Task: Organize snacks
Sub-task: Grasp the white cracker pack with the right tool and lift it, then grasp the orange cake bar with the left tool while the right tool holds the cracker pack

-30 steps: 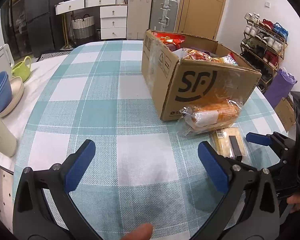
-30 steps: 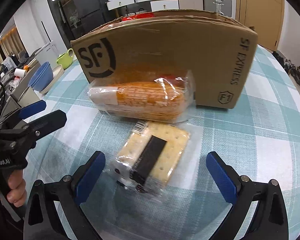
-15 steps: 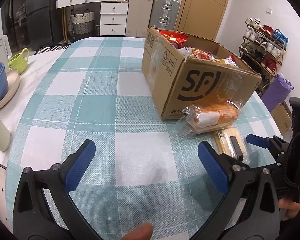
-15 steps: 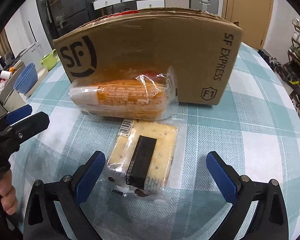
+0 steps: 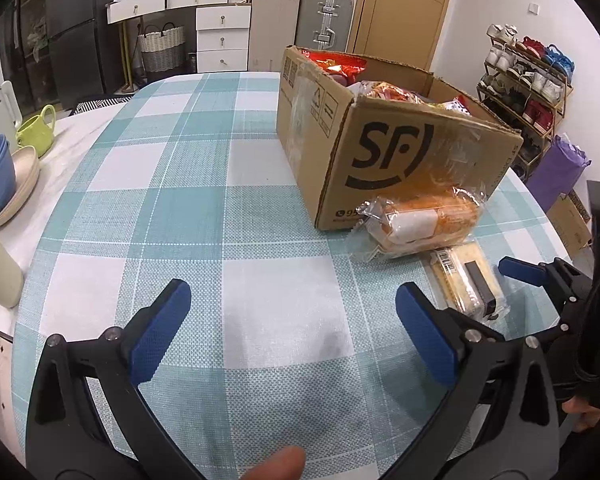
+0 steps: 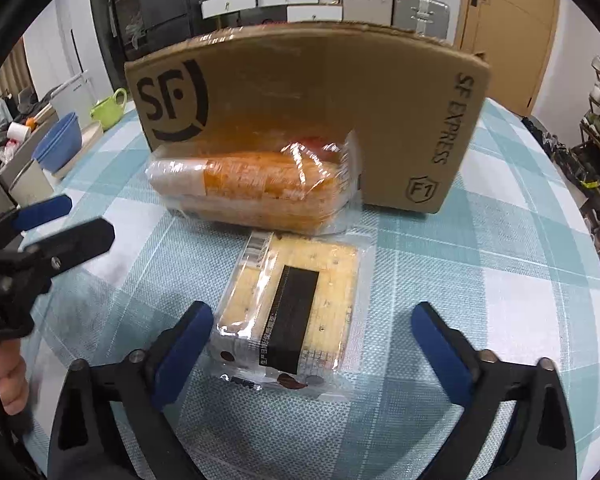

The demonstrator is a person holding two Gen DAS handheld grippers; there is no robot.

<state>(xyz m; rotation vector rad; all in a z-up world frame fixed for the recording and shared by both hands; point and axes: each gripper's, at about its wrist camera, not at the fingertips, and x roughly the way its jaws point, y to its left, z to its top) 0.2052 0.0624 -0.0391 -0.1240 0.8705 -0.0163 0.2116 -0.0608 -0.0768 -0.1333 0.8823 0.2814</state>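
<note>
The cardboard box (image 5: 400, 148), upper centre, holds bright snack bags (image 5: 340, 65). At lower centre, the right tool (image 6: 312, 340) is closing around the cracker packet (image 6: 296, 308), its left pad touching. The left tool (image 5: 288, 332) gapes empty over the surface (image 5: 180, 200).

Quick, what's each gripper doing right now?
Left gripper: open, nothing between its jaws.
Right gripper: closing around the cracker pack, not yet gripping.
</note>
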